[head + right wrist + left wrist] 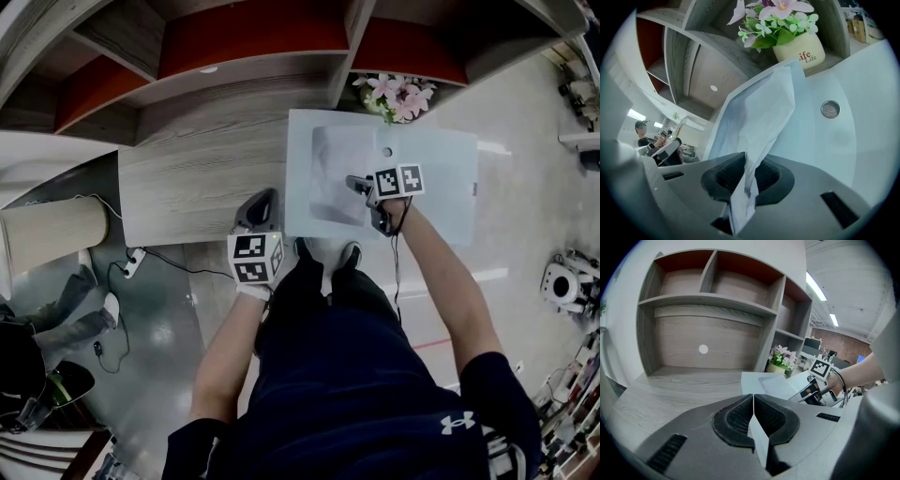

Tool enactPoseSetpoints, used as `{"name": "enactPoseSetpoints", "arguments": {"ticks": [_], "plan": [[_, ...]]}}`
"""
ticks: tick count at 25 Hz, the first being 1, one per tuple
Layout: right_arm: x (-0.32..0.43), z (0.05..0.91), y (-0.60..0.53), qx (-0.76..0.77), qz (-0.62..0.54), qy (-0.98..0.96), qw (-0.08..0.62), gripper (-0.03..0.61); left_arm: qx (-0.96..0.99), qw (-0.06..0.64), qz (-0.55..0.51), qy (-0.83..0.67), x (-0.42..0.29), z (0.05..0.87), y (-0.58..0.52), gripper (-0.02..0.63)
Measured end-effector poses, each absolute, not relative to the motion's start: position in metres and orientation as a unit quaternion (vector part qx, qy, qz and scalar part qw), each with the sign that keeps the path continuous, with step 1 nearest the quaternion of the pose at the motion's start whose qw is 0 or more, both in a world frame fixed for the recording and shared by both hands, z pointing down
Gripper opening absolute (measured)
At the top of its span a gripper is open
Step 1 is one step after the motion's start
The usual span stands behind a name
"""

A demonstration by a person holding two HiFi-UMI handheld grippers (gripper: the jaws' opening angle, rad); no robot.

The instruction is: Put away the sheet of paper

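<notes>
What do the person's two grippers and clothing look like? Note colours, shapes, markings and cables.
Both the left gripper and right gripper are grey with dark ribbed pads, each carrying a white cube of black square markers. A black cable trails from the right one. The person wears a navy short-sleeved shirt with a white sleeve logo.

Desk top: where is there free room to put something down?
Free: the bare wood of the desk left of the blue folder. Crowded: the folder side, with the sheet of paper in the right claw and the flower pot.
</notes>
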State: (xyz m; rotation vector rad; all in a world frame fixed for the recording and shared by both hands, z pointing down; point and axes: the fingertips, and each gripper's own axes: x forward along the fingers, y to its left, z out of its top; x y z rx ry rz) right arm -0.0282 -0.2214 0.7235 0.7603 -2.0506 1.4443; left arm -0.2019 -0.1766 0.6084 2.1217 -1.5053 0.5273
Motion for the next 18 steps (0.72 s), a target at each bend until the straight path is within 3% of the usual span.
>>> {"name": "enactPoseSetpoints", "arguments": {"ticks": [3,5,13,18], "plan": [[-0.025,0.723,-0.224,0.294,0.531,-0.753,0.252,0.153,0.778,0.239,0.194,-0.547,-0.2,0.608,-0.178,0.017],[-0.019,0.721,-0.224,0.308,0.532,-0.751,0.243,0.19,0.779,0.238,0.194,-0.546,-0.199,0.607,-0.178,0.017],[0.038,0.682,-0.239,0.397,0.495,-0.749,0.188,0.212,0.787,0.225,0.175,-0.547,-0.188,0.582,-0.18,0.017],[0.075,0.613,-0.239,0.454,0.428,-0.772,0.121,0.212,0.792,0.209,0.136,-0.557,-0.178,0.539,-0.185,0.017]]}}
